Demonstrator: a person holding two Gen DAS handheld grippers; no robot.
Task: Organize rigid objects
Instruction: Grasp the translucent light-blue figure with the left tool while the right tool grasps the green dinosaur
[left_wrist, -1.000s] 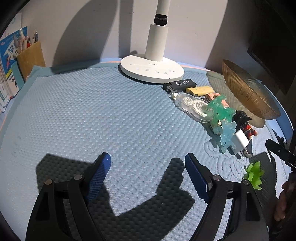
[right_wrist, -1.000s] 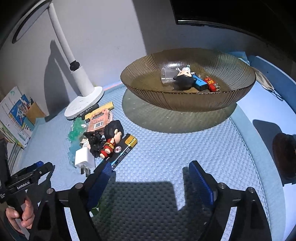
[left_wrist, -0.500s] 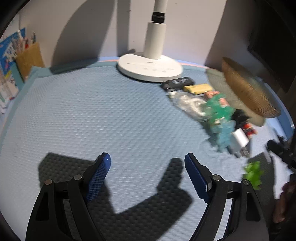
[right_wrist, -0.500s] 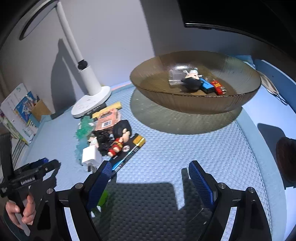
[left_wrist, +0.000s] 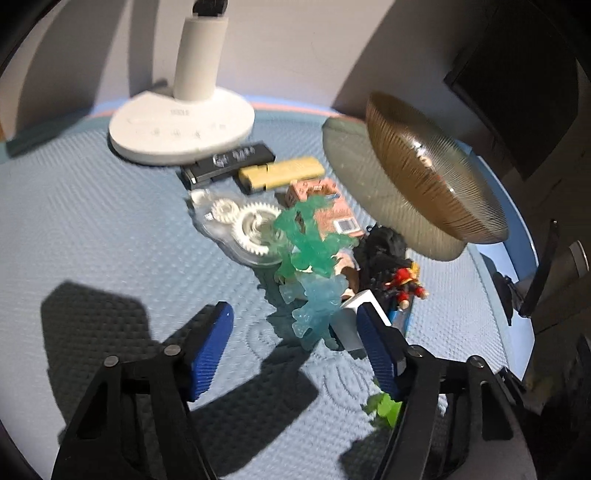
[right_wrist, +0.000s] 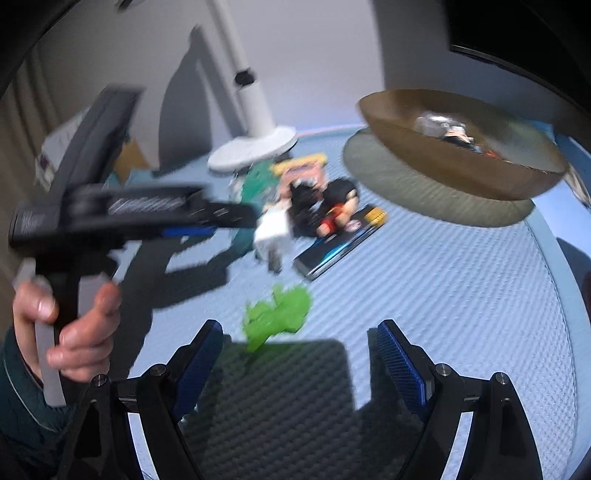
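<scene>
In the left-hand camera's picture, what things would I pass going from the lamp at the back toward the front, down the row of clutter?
Lamp base → black stick → clear tape roller with white gears → green spiky toy → pale blue spiky toy → bright green toy.

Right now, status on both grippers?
Left gripper closing near pale blue figure, nothing gripped. Right gripper open, empty, bright green toy just ahead. Bowl unobstructed.

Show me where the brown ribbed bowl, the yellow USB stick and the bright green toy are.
brown ribbed bowl (left_wrist: 424, 173), left wrist view, on its ribbed outer wall.
yellow USB stick (left_wrist: 282, 172), left wrist view, mid-body.
bright green toy (right_wrist: 279, 314), right wrist view, its centre.
</scene>
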